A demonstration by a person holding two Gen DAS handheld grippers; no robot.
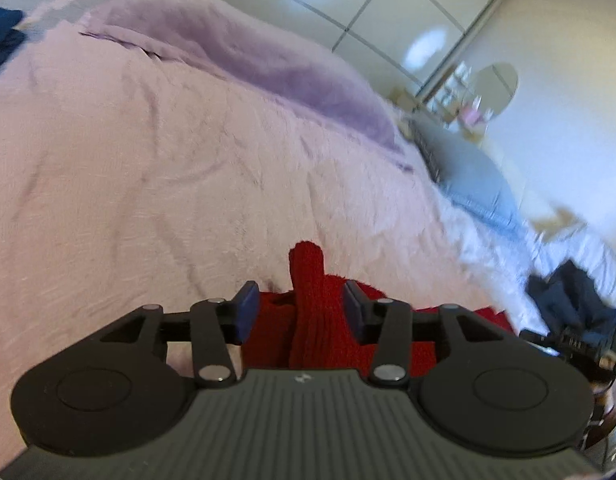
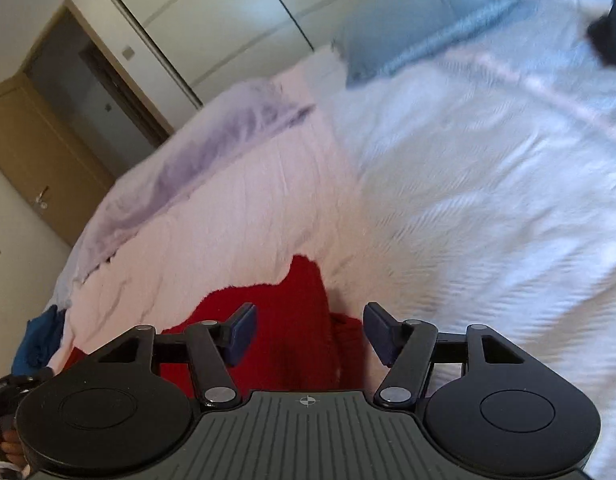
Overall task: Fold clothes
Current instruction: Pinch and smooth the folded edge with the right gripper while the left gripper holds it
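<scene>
The left tool point(image 1: 300, 308) stands with its two blue-padded fingers spread apart. A raised fold of the red knitted garment point(image 1: 308, 320) stands upright in the gap between them, touching neither pad as far as the view shows, so the tool has hold of nothing. The rest of the red knit spreads under and behind the fingers, lying on the pale pink fluffy blanket point(image 1: 148, 180) that covers the bed ahead of the tool. Further ahead a lilac fuzzy throw point(image 1: 268, 64) lies folded across the blanket. To the right of the tool are a light blue pillow point(image 1: 472, 176) and, nearer, a dark navy bundle of cloth point(image 1: 568, 292). At the far left edge is a scrap of blue fabric point(image 1: 0, 32).

The right tool point(image 2: 308, 328) is likewise wide open, its pads well apart and gripping nothing. The red knitted garment point(image 2: 284, 320) lies flat below and between its fingers, with one pointed edge reaching ahead onto the pale pink fluffy blanket point(image 2: 228, 220). Just right of the tool begins a white textured bedspread point(image 2: 488, 200), blurred in this view. Ahead lie the lilac fuzzy throw point(image 2: 208, 140) and the light blue pillow point(image 2: 420, 20); a wooden door point(image 2: 36, 148) stands ahead to the left.
</scene>
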